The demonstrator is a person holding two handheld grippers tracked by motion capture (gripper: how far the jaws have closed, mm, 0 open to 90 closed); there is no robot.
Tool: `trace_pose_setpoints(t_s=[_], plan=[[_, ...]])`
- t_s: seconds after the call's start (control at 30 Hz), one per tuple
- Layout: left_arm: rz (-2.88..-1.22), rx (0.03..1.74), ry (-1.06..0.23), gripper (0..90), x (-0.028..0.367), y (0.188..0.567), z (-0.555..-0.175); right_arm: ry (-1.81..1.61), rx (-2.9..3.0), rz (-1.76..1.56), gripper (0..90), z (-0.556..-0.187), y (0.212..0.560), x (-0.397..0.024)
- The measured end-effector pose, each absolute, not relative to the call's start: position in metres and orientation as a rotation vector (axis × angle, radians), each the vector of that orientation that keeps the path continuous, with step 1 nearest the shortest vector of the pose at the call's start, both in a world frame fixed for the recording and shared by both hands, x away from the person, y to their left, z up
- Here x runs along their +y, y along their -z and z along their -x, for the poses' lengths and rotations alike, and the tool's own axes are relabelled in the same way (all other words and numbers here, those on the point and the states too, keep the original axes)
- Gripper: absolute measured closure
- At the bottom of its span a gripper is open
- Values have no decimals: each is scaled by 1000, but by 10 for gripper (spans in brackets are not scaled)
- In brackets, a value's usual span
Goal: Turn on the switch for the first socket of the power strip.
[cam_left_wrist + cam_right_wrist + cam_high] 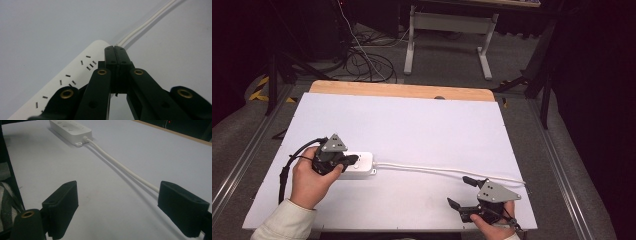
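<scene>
Over near-left table area, left gripper (352, 161) held above power strip (362, 165), jaws pressed together, empty. Strip's long axis runs left-right; cord (437, 171) led right toward right gripper (460, 192), jaws spread apart, empty.

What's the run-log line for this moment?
left hand-held gripper: shut, empty, over white plastic power strip | right hand-held gripper: open, empty, beside white cord

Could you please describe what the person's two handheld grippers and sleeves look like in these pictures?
Both the left gripper and the right gripper are black, each topped by a grey three-cornered plate. Their black jaws end in blocky pads, and brass-coloured rivets sit in the linkage arms. A black cable loops from the left gripper. The left forearm wears a cream sleeve.
</scene>
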State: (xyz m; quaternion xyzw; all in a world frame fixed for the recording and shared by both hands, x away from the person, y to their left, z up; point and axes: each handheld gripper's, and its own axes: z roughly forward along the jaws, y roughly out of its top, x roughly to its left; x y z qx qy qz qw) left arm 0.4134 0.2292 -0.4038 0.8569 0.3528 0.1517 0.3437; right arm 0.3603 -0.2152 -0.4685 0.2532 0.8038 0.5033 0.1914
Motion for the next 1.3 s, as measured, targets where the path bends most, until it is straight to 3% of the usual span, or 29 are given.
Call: trace_pose_setpoints(t_s=[0.03, 0.07, 0.1, 0.13, 0.4, 0.7, 1.3], plan=[[-2216, 902, -392, 900, 230, 403, -412, -1412, 2257, -712, 169, -360, 469, -215], [-2201, 898, -400, 845, 230, 402, -411, -1410, 2257, -713, 169, -360, 468, -216], [-2184, 893, -418, 668, 230, 401, -410, -1411, 2255, -714, 169, -360, 468, -216], [-2173, 885, -416, 614, 231, 399, -408, -1409, 2255, -712, 169, -360, 468, -216], [-2088, 805, -480, 313, 237, 387, -391, -1410, 2254, -711, 169, -360, 468, -216], [-1951, 700, -472, 176, 247, 385, -372, -1418, 2249, -710, 169, -360, 468, -217], [-1830, 682, -507, 96, 278, 426, -341, -1426, 2255, -690, 169, -359, 467, -217]])
